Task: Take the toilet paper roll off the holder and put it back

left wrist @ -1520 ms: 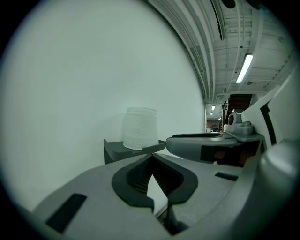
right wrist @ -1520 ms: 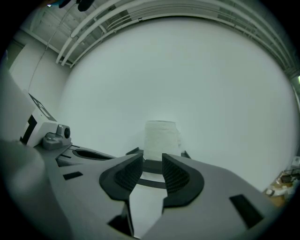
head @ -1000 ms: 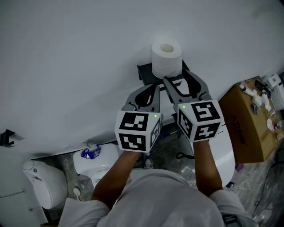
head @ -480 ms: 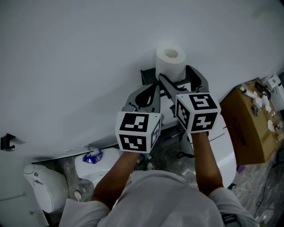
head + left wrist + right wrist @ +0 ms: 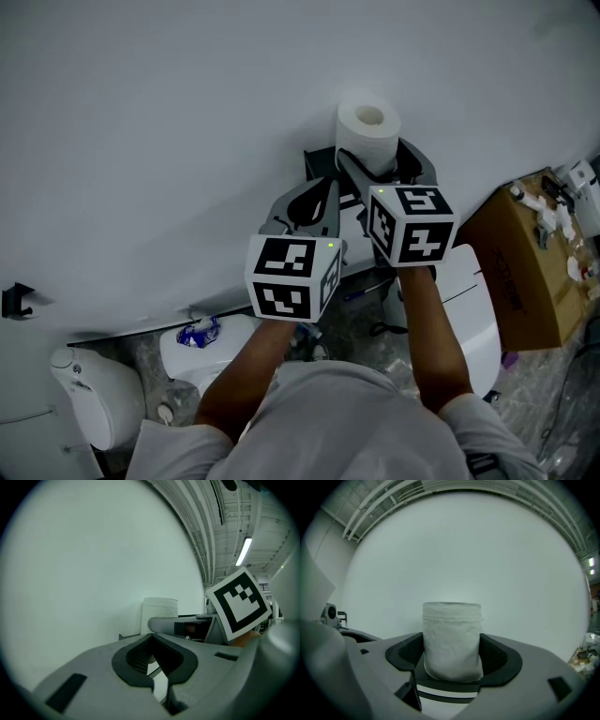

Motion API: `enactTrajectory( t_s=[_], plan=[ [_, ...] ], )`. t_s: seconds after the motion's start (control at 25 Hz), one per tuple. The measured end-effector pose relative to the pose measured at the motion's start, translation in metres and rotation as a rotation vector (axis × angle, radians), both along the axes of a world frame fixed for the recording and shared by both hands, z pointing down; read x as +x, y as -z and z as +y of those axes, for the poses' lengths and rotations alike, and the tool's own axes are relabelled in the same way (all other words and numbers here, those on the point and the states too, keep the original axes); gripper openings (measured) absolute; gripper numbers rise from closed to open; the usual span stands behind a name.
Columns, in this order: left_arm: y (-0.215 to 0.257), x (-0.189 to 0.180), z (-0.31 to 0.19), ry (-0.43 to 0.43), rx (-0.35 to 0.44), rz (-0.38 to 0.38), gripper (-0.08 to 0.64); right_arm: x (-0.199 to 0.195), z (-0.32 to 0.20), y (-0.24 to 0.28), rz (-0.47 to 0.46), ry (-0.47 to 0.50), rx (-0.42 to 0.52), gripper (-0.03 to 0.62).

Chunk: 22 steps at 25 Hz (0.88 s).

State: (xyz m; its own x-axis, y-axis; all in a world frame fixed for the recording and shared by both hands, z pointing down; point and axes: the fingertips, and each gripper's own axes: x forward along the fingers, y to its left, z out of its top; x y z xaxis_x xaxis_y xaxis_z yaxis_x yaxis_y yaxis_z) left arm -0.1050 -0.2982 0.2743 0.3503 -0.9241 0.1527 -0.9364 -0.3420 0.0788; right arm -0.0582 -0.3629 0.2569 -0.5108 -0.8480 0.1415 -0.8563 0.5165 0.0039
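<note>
As right gripper [image 5: 377, 157] opens, toilet paper roll [image 5: 368, 129] freed, upright

Bathroom mock-up standing in an industrial hall.
Toilets [image 5: 94, 394] are sitting below the left gripper [image 5: 315, 193], a box [image 5: 525, 272] is lying right of the right gripper [image 5: 376, 159], pipes [image 5: 211, 527] and a strip light [image 5: 243, 551] are running overhead.

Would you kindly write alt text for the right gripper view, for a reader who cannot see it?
A white toilet paper roll stands upright between the jaws of the right gripper, which have just been opening and sit wide apart on either side of it. A plain white wall fills the background.
</note>
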Motion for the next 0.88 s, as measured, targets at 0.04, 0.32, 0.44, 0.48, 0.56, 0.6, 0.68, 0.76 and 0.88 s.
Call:
enactTrajectory(
  t_s=[0.04,0.32,0.44,0.48,0.56,0.6,0.68,0.76,0.88],
  plan=[
    [0.0,0.0,0.0,0.0,0.001,0.001,0.003,-0.001,0.0,0.0,-0.001,0.001,0.003,0.368],
    [-0.003,0.004,-0.002,-0.01,-0.007,0.0,0.003,0.0,-0.001,0.001,0.006,0.015,0.009,0.362],
    [-0.003,0.005,-0.002,-0.012,-0.007,0.001,0.003,0.001,0.0,0.003,0.016,0.012,0.02,0.36],
    [-0.003,0.005,-0.001,-0.012,-0.008,0.002,0.003,0.001,0.001,0.005,0.016,0.011,0.024,0.36],
    [-0.004,0.006,-0.001,-0.012,-0.008,0.004,0.003,0.004,0.001,0.009,0.011,0.009,0.033,0.36],
    [-0.004,0.006,-0.002,-0.013,-0.008,0.004,0.003,0.005,0.001,0.01,0.01,0.008,0.037,0.36],
    [-0.004,0.008,-0.002,-0.015,-0.007,0.004,0.003,0.007,0.001,0.014,0.012,0.008,0.045,0.36],
    [-0.004,0.01,-0.002,-0.018,-0.006,0.003,0.003,0.01,0.002,0.017,0.016,0.005,0.053,0.36],
    [-0.003,0.015,-0.002,-0.028,-0.004,0.002,0.003,0.017,0.004,0.021,0.016,-0.004,0.062,0.36]
  ],
)
